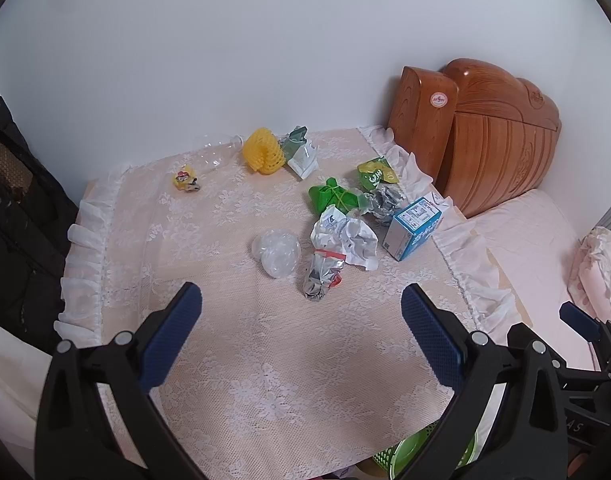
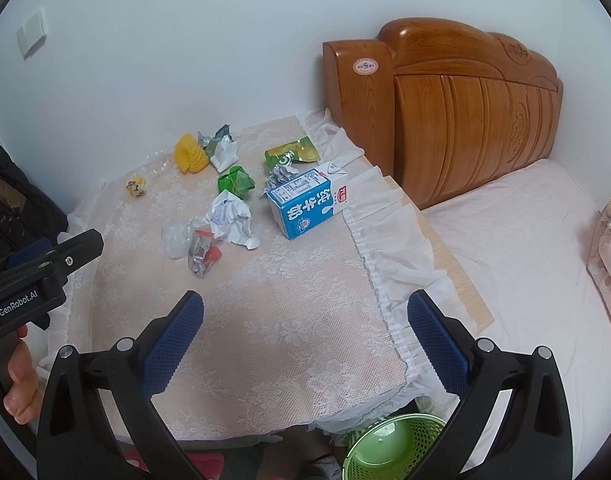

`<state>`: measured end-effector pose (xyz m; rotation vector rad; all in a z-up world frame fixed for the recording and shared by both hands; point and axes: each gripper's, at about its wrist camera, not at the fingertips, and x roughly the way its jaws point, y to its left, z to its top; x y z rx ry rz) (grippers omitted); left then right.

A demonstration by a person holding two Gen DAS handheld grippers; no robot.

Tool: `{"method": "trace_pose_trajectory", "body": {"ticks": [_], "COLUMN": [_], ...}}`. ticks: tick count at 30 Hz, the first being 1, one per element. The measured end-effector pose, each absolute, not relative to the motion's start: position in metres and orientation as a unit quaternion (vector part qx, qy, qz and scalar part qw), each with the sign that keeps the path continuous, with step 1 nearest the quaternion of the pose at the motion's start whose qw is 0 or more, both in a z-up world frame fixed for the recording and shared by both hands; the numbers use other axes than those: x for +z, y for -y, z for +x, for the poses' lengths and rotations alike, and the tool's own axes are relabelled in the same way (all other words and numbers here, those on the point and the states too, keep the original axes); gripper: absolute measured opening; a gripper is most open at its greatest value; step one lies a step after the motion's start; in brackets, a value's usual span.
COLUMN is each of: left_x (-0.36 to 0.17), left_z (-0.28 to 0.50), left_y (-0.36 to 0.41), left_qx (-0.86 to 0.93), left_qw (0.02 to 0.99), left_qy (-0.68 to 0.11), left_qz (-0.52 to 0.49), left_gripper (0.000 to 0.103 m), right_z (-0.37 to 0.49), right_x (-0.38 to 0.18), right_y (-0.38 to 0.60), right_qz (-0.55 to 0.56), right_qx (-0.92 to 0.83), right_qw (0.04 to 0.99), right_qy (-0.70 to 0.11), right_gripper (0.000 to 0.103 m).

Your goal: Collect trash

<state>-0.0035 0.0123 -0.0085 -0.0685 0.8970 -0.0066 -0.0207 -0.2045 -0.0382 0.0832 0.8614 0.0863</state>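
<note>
Trash lies on a lace-covered table [image 1: 265,360] [image 2: 289,320]: a blue milk carton [image 1: 413,228] [image 2: 305,208], crumpled white paper [image 1: 345,236] [image 2: 233,220], a foil wrapper with red [image 1: 321,276] [image 2: 203,256], a clear plastic ball [image 1: 277,252] [image 2: 175,238], green wrappers [image 1: 331,196] [image 2: 235,182], a yellow foam net [image 1: 261,152] [image 2: 189,154]. My left gripper [image 1: 301,316] is open and empty above the table's near half. My right gripper [image 2: 305,320] is open and empty near the table's right edge. A green mesh bin [image 2: 393,448] [image 1: 421,456] stands below the table's front.
A wooden headboard [image 2: 465,112] and a bed with a pink sheet [image 2: 525,280] lie to the right. A dark jacket [image 1: 13,220] hangs at the left. A small yellow toy [image 1: 185,180] and a clear bottle [image 1: 217,152] sit near the wall.
</note>
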Motion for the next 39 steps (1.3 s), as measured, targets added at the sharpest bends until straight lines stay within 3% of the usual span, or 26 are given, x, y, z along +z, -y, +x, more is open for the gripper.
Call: {"method": "trace_pose_trajectory", "body": {"ticks": [16,34,36,38,39], "left_x": [-0.04,-0.147,-0.152,-0.158,-0.162], "left_z": [0.014,0.114,0.125,0.134,0.138], "left_y": [-0.042,-0.062,-0.056,-0.051,-0.051], "left_qx": [-0.072,-0.125,-0.137,-0.153,-0.16], "left_qw": [0.877,0.852,0.854,0.85,0.846], "left_qy": [-0.468,-0.506,-0.496,-0.498,-0.503], "left_qz": [-0.077,0.051,0.068,0.078,0.078], "left_gripper": [0.096,0.095,0.092,0.072,0.068], "right_z": [-0.006,0.051,0.054,0.058,0.059], "right_x": [-0.06,-0.143,-0.145,-0.146,-0.146], "right_y": [0.198,0.164,0.161,0.157,0.155], "right_qz": [0.056,0.107,0.111,0.116,0.118], "right_qx": [0.054,0.045,0.044,0.045,0.046], "right_qw": [0.898,0.869,0.871,0.872,0.872], "right_qy": [-0.434,-0.48,-0.477,-0.474,-0.473], "right_gripper": [0.101,0.101,0.101,0.101,0.101]}}
